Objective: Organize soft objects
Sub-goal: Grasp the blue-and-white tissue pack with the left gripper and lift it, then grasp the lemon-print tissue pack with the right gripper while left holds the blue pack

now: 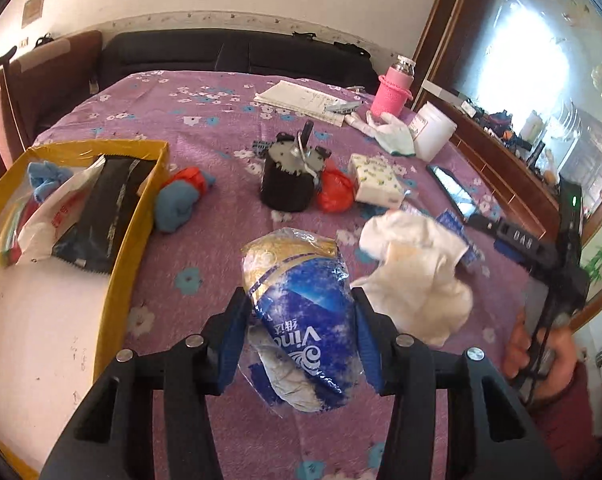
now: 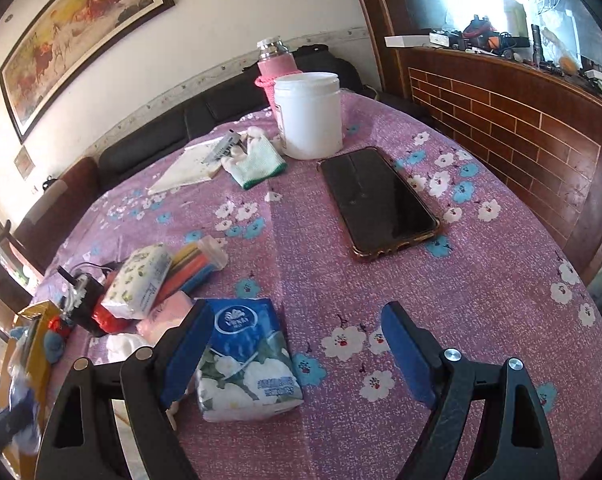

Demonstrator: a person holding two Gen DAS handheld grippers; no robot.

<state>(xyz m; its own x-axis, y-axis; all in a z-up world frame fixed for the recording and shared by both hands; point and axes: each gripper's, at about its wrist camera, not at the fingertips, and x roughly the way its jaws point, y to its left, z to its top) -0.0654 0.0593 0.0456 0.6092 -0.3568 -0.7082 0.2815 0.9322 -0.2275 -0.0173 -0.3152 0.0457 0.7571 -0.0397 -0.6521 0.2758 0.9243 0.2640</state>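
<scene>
My left gripper (image 1: 301,320) is shut on a blue and gold Vinda tissue roll in plastic wrap (image 1: 301,300) and holds it above the purple flowered tablecloth (image 1: 205,152). A yellow cardboard box (image 1: 137,240) at the left holds a blue cloth, a white bag and a black pouch. A white cloth (image 1: 417,272) lies right of the roll. A blue and red cloth bundle (image 1: 181,196) lies by the box. My right gripper (image 2: 297,344) is open; a blue tissue pack (image 2: 249,364) lies against its left finger. A floral tissue pack (image 2: 141,280) lies further left.
A black round device (image 1: 289,176) and a red bag (image 1: 333,188) stand mid-table. A phone (image 2: 381,204), white jar (image 2: 309,116), pink bottle (image 2: 273,68), white glove (image 2: 257,160) and notebook (image 2: 189,164) lie toward the back. A wooden ledge (image 2: 521,120) borders the right.
</scene>
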